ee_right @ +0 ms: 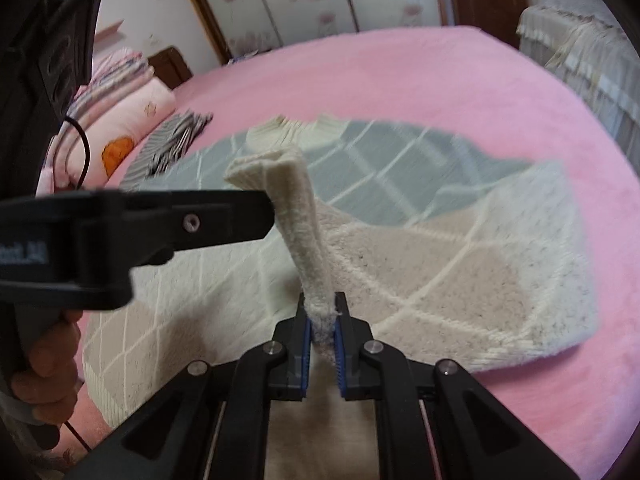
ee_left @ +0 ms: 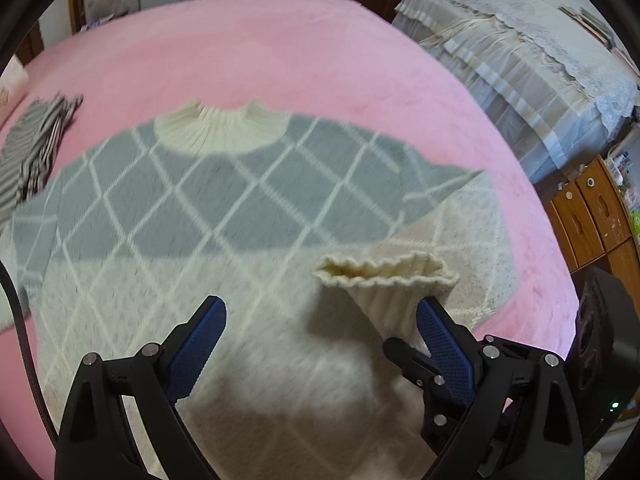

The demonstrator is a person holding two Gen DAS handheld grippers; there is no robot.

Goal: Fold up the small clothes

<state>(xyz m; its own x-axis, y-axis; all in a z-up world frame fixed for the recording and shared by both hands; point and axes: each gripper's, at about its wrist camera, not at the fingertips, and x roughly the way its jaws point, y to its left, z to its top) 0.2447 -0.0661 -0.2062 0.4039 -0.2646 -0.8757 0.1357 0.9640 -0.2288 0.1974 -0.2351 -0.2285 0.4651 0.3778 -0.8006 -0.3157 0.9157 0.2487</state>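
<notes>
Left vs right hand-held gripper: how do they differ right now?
The left hand-held gripper stands wide open with nothing clamped; the right hand-held gripper is shut on the sleeve. The left's blue pads are apart and bare, with the cream cuff beside its right finger; the right's pads pinch the fabric and hold the sleeve up off the sweater. Both are black with blue pads, above the sweater on the pink bedspread.

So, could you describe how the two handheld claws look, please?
Both are black plastic linkage frames with silver round rivets and blue textured pads. The left claw shows wide triangular cut-outs in its arms. The right claw looks alike. In the right wrist view, the left claw's black body bears small white lettering, and a thin black cable loops beside it.
</notes>
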